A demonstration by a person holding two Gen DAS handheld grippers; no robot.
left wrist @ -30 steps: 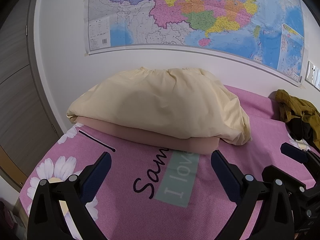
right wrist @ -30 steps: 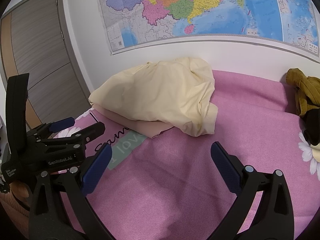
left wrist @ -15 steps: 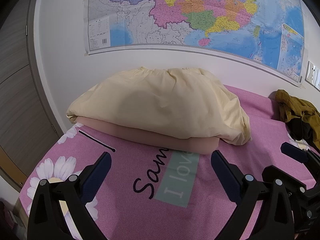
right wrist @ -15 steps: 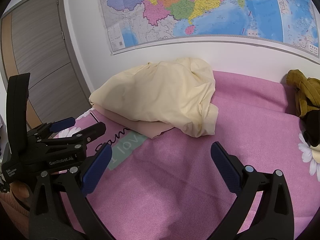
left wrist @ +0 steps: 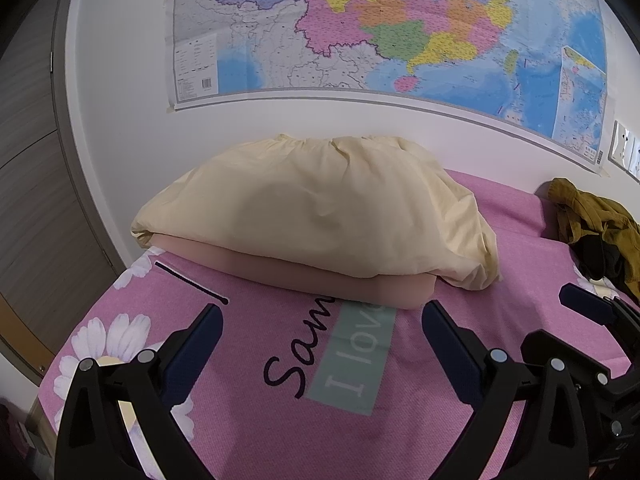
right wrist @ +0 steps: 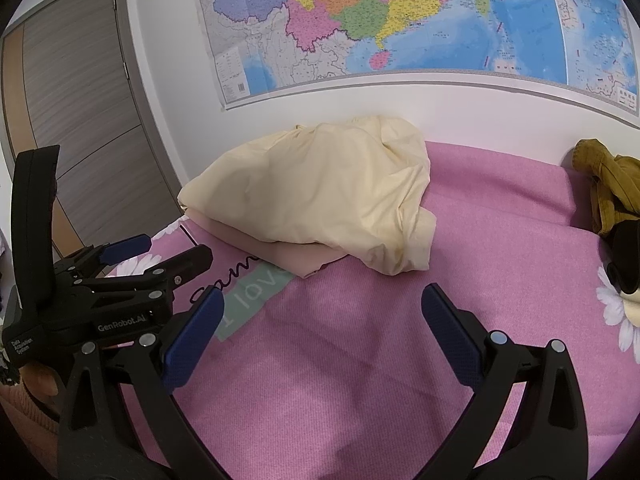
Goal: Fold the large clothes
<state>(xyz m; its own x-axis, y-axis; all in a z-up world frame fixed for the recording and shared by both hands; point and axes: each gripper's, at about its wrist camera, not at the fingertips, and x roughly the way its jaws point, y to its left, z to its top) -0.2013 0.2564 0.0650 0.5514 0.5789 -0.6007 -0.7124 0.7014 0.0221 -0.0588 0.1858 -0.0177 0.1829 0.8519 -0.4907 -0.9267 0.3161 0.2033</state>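
folded clothes point(left wrist: 320, 216) on bed point(left wrist: 440, 360), map point(left wrist: 380, 28) behind

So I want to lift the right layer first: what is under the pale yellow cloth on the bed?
A folded peach-pink cloth lies under the pale yellow cloth, its front edge showing on the pink bedspread. Its covered extent cannot be seen.

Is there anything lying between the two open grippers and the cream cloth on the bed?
Nothing visible. Only bare pink bedspread lies between the left gripper, the right gripper and the cream cloth.
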